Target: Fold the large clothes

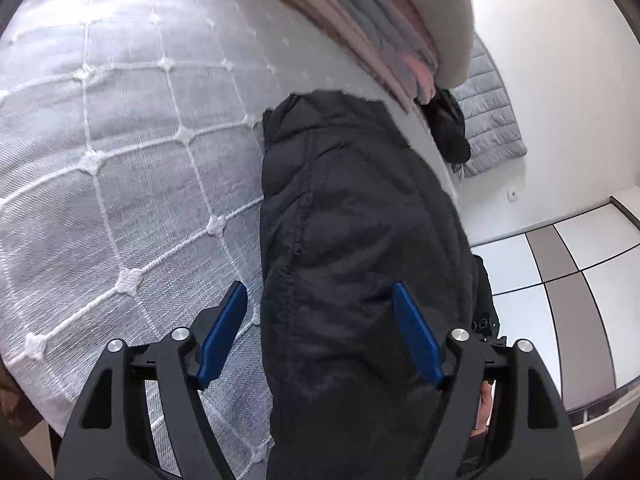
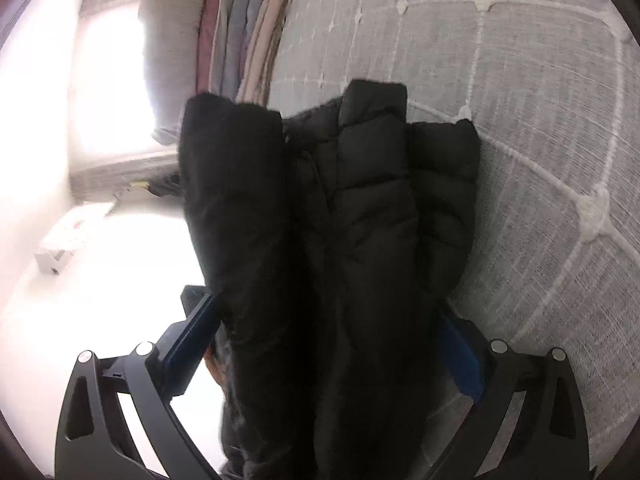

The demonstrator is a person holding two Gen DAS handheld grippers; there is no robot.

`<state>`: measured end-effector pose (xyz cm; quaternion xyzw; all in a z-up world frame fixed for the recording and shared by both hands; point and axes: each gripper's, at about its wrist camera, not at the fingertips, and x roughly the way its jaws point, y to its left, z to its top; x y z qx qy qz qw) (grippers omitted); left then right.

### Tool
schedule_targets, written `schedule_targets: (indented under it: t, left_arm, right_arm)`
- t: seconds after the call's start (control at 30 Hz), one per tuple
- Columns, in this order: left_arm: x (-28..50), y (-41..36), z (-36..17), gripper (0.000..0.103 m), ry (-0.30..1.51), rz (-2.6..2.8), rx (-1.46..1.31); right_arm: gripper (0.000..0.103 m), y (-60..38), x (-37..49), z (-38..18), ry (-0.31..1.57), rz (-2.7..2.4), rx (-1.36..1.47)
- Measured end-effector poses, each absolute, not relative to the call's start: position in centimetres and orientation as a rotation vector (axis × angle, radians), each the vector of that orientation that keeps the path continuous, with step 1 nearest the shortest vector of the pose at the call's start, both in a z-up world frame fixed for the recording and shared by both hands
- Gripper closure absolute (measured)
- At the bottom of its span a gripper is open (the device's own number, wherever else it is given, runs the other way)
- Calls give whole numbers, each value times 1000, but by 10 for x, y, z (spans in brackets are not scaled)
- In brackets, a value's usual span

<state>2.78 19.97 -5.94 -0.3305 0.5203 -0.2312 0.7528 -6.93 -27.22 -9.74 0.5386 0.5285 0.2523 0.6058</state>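
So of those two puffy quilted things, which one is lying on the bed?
The black padded jacket, stretched over the grey bedspread between the jaws. The other, a pale grey quilted piece, sits against the white wall beyond the bed.

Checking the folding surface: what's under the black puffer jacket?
The black puffer jacket lies on a grey quilted bedspread with white stitched diamonds. Whatever sits directly beneath the jacket is covered.

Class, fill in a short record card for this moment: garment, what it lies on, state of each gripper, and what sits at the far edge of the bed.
Garment: black quilted puffer jacket, bunched lengthwise
Surface: grey bedspread with white stitched diamond grid
Left gripper: blue pads apart, jacket between them, not pinched
Right gripper: jacket fills the gap; grip unclear
Far edge: stack of folded pink and grey textiles
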Motion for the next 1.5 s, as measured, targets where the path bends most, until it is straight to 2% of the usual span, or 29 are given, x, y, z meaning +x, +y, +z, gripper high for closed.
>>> schedule_targets:
  t: [0.2, 0.23, 0.37, 0.5, 0.57, 0.6, 0.63, 0.67, 0.7, 0.77, 0.87, 0.93, 0.97, 1.0, 1.03, 1.13, 1.2, 1.37, 1.5]
  left_arm:
    - [35, 197, -62, 27, 1158, -546, -728]
    - [37, 195, -63, 23, 1166, -543, -701]
    - [44, 179, -75, 18, 1225, -579, -701]
    - [43, 160, -81, 18, 1239, -599, -656]
    - [41, 154, -74, 41, 1205, -597, -604]
    - [38, 153, -69, 46, 1185, -591, -582]
    - [36, 152, -61, 56, 1151, -572, -551]
    - [35, 152, -55, 62, 1127, -560, -533]
    - [33, 154, -48, 65, 1100, -555, -528]
    - [29, 161, -34, 71, 1062, -568, -551]
    - [23, 176, -19, 72, 1025, -565, -580]
    - [27, 189, -24, 68, 1057, -538, -590]
    - [31, 191, -32, 59, 1098, -510, -578]
    - [36, 191, -45, 54, 1154, -477, -570]
    - [39, 190, -53, 45, 1183, -463, -566]
    - [38, 203, -55, 41, 1198, -488, -628]
    - [35, 221, -56, 31, 1188, -480, -661]
    - [37, 242, -76, 19, 1234, -503, -760]
    - [36, 227, -89, 15, 1272, -506, -752]
  right_arm:
    - [7, -270, -69, -91, 1223, 518, 1179]
    - [7, -270, -69, -94, 1233, 542, 1204]
    - [5, -248, -50, -108, 1271, 605, 1250]
    - [5, -234, -41, -96, 1237, 630, 1157]
    - [8, -222, -40, -85, 1213, 652, 1063]
    - [12, -217, -39, -80, 1203, 655, 1028]
    - [19, -213, -38, -73, 1176, 650, 987]
    - [39, -213, -38, -69, 1161, 641, 970]
    - [51, -215, -38, -65, 1132, 639, 964]
    - [61, -216, -39, -51, 1062, 636, 928]
    - [64, -201, -32, -37, 997, 688, 886]
    - [62, -192, -27, -46, 1040, 683, 894]
    - [51, -189, -24, -56, 1088, 662, 900]
    - [34, -184, -16, -72, 1152, 641, 923]
    - [31, -182, -11, -86, 1202, 624, 976]
    - [28, -190, -8, -77, 1177, 599, 979]
    - [6, -206, -17, -71, 1140, 574, 1010]
    - [6, -197, 6, -110, 1292, 607, 1100]
    - [6, -186, 26, -112, 1298, 652, 1066]
